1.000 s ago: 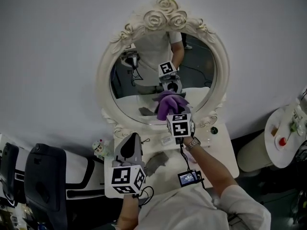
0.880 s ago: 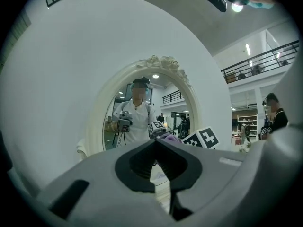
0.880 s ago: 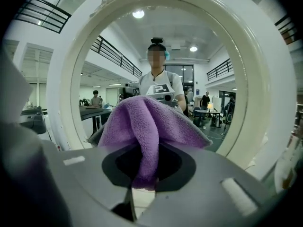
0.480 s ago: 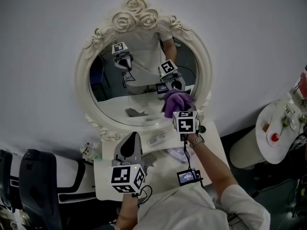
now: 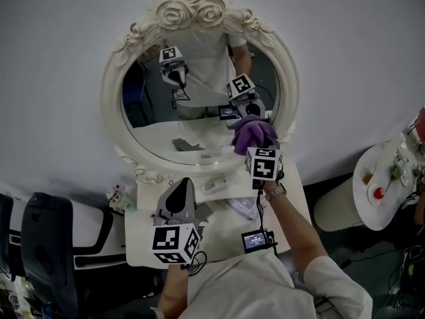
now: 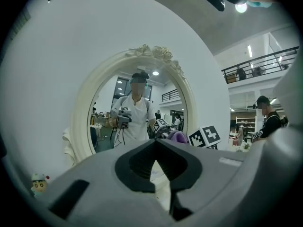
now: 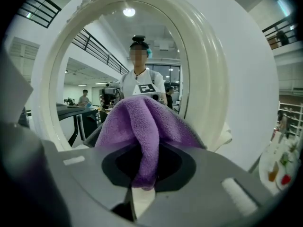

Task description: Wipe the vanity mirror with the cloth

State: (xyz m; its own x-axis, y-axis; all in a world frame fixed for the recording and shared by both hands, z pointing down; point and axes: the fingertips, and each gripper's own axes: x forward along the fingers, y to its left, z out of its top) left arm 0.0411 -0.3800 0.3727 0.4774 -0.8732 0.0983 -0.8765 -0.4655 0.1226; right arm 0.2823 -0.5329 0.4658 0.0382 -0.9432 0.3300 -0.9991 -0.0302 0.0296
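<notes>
The oval vanity mirror [image 5: 199, 98] has a cream carved frame [image 5: 109, 105] topped with roses. A purple cloth [image 5: 254, 133] is pressed against the glass at its lower right, close to the frame. My right gripper [image 5: 256, 143] is shut on the cloth. In the right gripper view the cloth [image 7: 142, 122] bulges out over the right gripper [image 7: 143, 171], with the frame [image 7: 199, 79] just beyond. My left gripper [image 5: 180, 187] hangs shut and empty over the table, below the mirror. The left gripper [image 6: 155, 144] faces the mirror frame [image 6: 87, 103], and the cloth [image 6: 179, 136] shows to the right.
The white vanity table [image 5: 292, 195] carries a small figurine [image 5: 116, 196] and clear items [image 5: 216, 185]. A small screen device [image 5: 257, 240] hangs by the right forearm. A round white side table [image 5: 372, 198] stands at the right, a black chair [image 5: 43, 244] at the left.
My right gripper has slid the cloth rightward along the lower glass, from near the middle to the right edge. The left gripper has stayed put. The head view has shifted.
</notes>
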